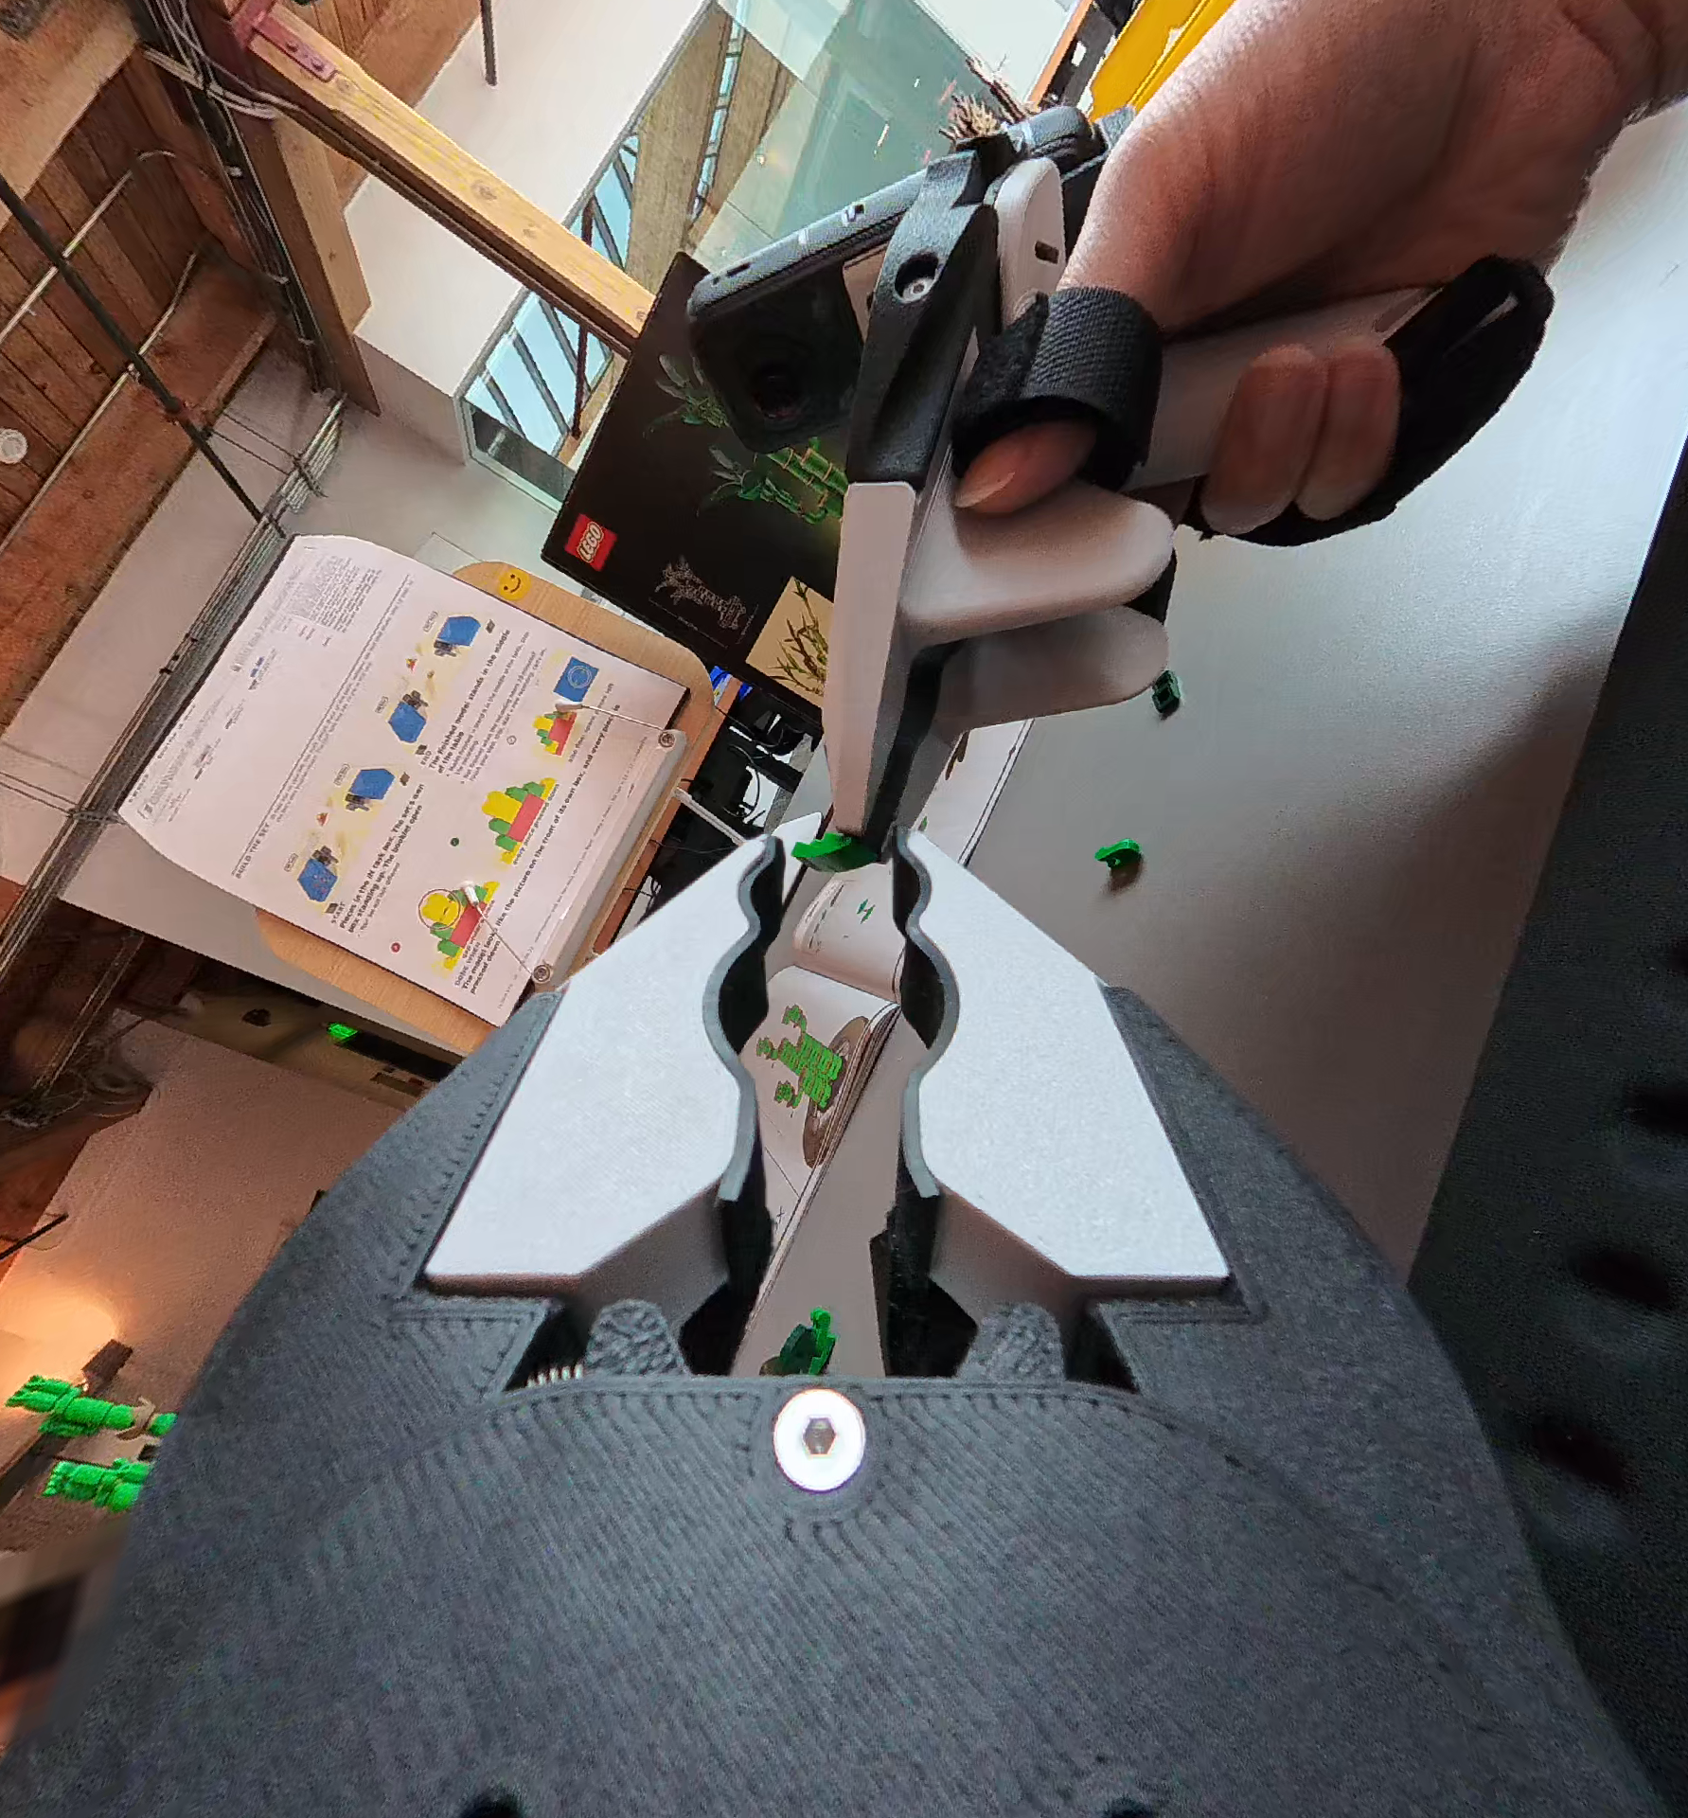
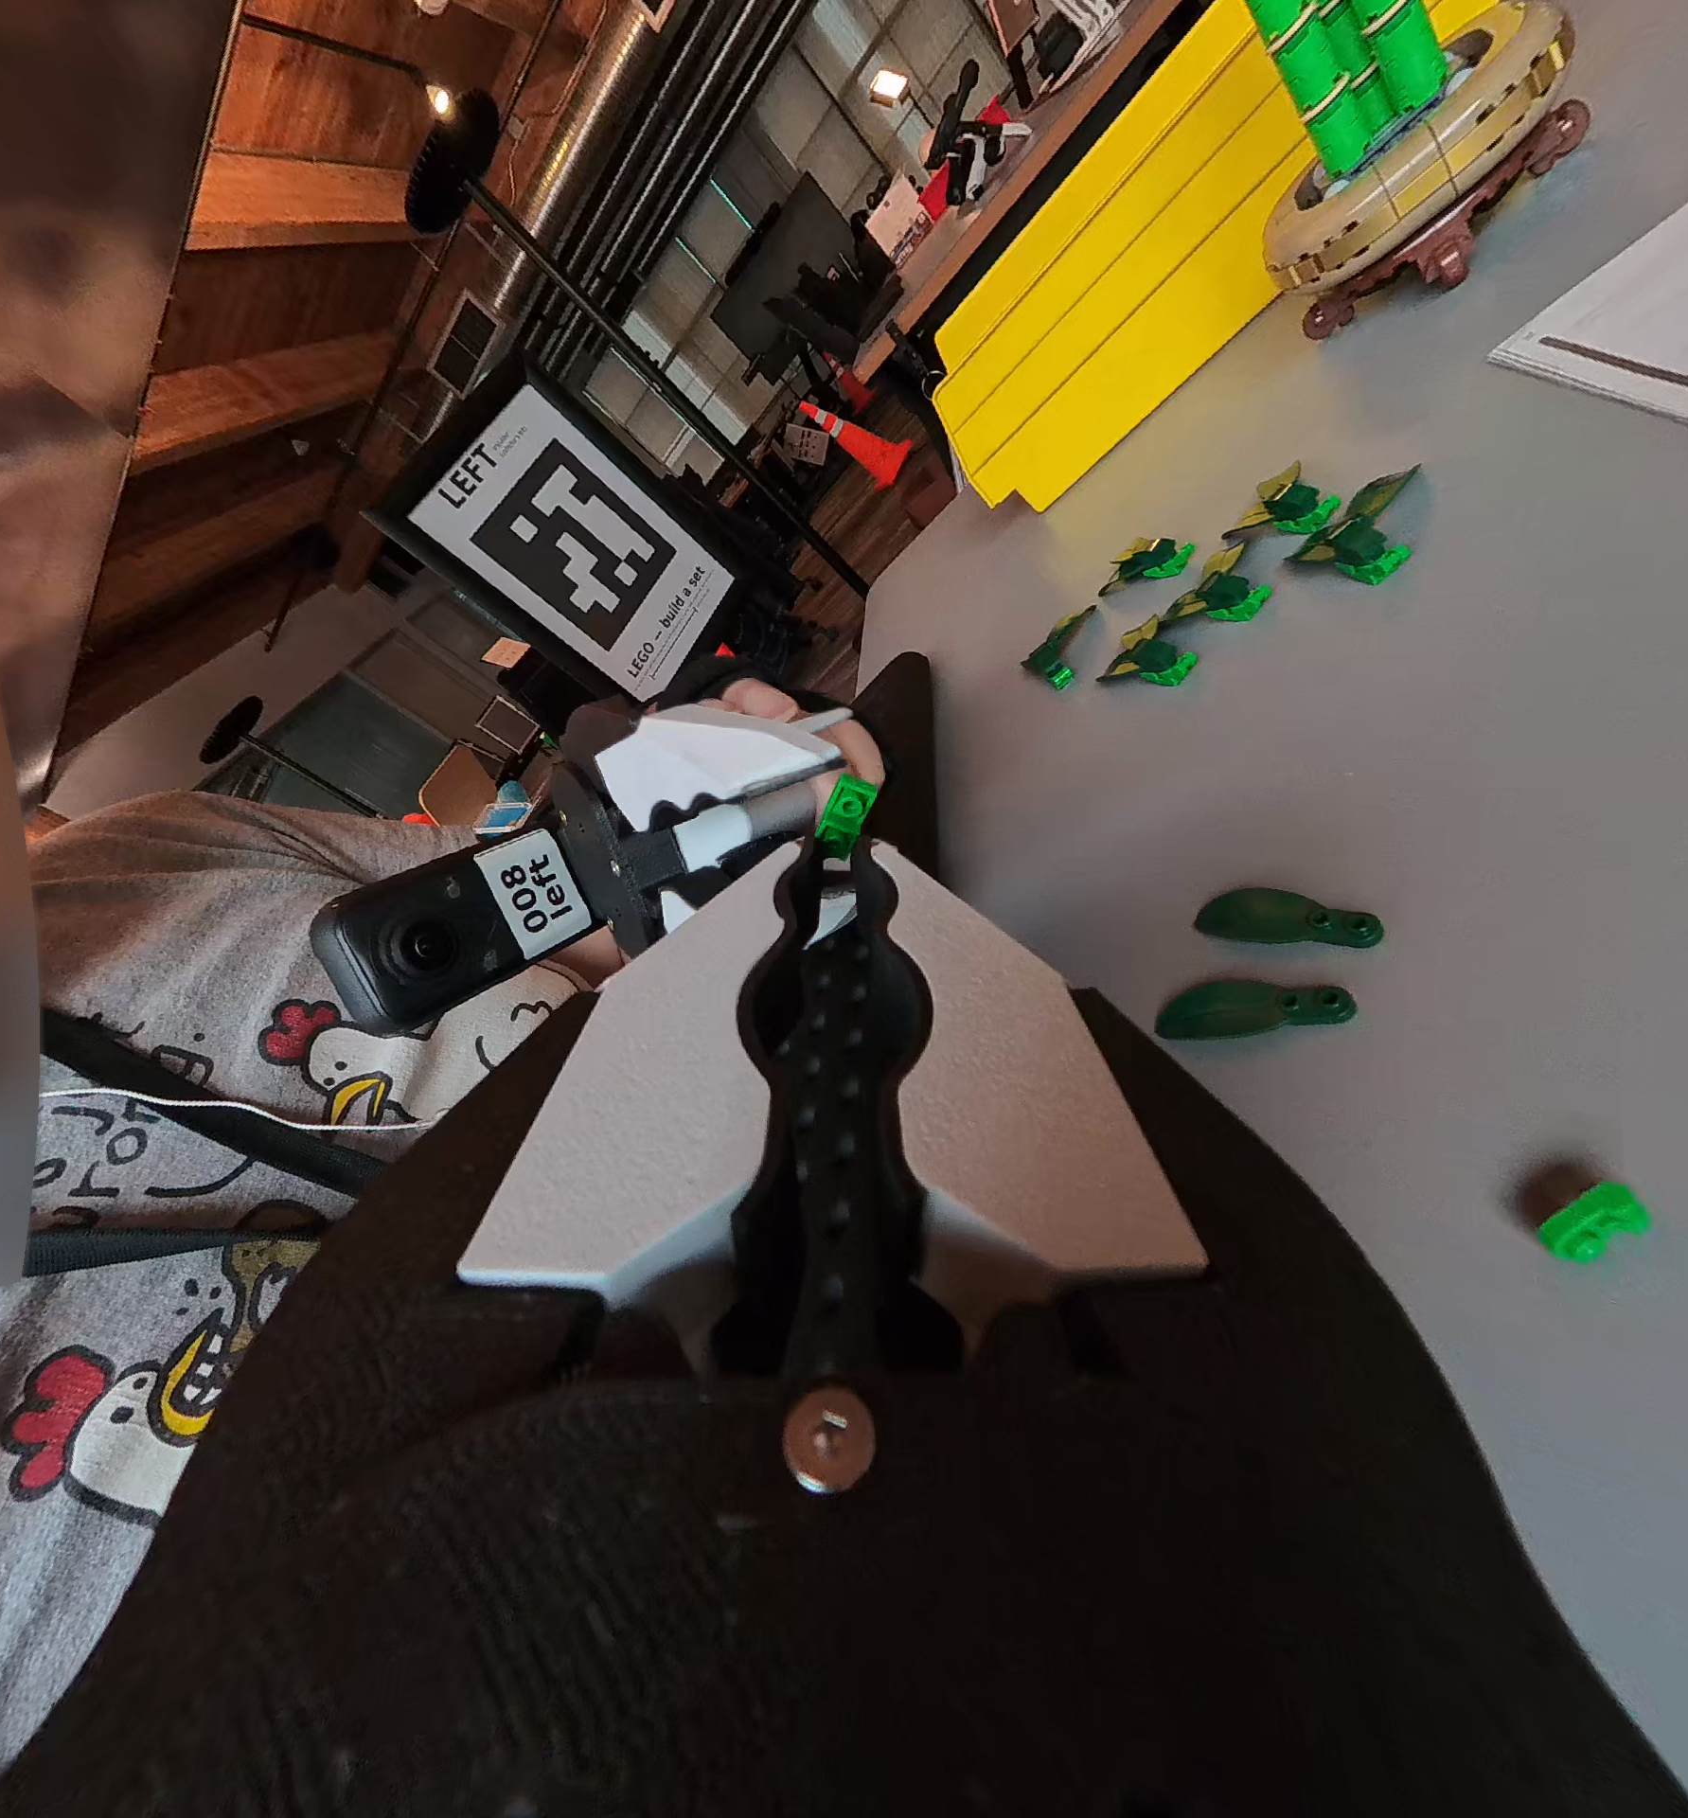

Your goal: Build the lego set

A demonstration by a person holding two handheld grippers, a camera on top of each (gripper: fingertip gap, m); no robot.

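Left wrist view: the left gripper [image 1: 835, 866], grey fingers with black wavy pads, has its fingers spread with a clear gap and nothing between them. Just beyond their tips, the right gripper [image 1: 869, 836], held in a person's hand [image 1: 1312, 295], points down with its fingers pinching a small bright green lego piece [image 1: 828, 852]. Landmark for this view is that green piece. Below it, seen through the gap, lies an open instruction booklet [image 1: 820, 1062] on the grey counter [image 1: 1361, 885]. Right of the piece, two small green parts [image 1: 1118, 854] [image 1: 1164, 692] lie apart on the counter. Left of it, a printed instruction sheet on a wooden board [image 1: 407, 767] stands upright; above and behind it leans the black lego box [image 1: 702, 521].

Right wrist view: the right gripper [image 2: 835, 846] has its fingers pressed onto the small bright green lego piece [image 2: 845, 812] at the very tips, stud side facing the camera. The left gripper [image 2: 722, 777] sits directly behind the piece, touching or nearly so; I cannot tell which. Right of the piece, two dark green leaf-shaped parts [image 2: 1287, 920] [image 2: 1253, 1008] lie side by side on the counter [image 2: 1410, 1476]. Further right and nearer the camera is one bright green clip part [image 2: 1592, 1220]. Above the leaves, a cluster of small green-and-gold leaf assemblies [image 2: 1233, 580]. Far upper right stands the partly built bamboo model on its round gold base [image 2: 1390, 197], beside a yellow bin [image 2: 1115, 325].
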